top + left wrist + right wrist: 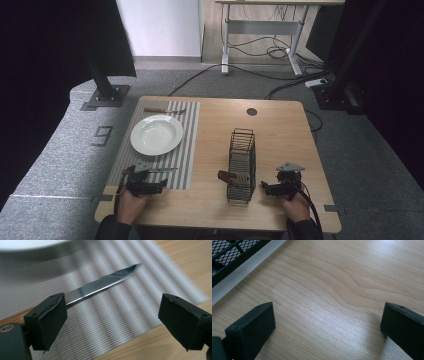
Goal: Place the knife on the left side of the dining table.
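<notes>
Here, taking the white plate (156,134) as the mark, everything else sits around it on the wooden table (280,122). The plate rests on a grey striped placemat (187,145), toward the mat's far half. Just beyond the plate, at the mat's far edge, lies a utensil with a brown handle (159,110) (too small to tell what kind). Nearer the person than the plate, at the mat's near end, the left gripper (159,186) is held in the person's left hand (131,202). Its jaws stand wide apart, gripping nothing. A knife (100,285) lies on the stripes just ahead of it; in the left gripper view the blade runs out from behind the left jaw and points up toward the blurred plate rim.

To the right of the plate, off the mat, stands a black wire rack (242,165), tall and narrow, with a brown-handled object (229,176) poking out on its plate-facing side. Farther right again, the right gripper (265,186) sits low over bare wood beside the rack's near end, its jaws also spread wide and empty.
</notes>
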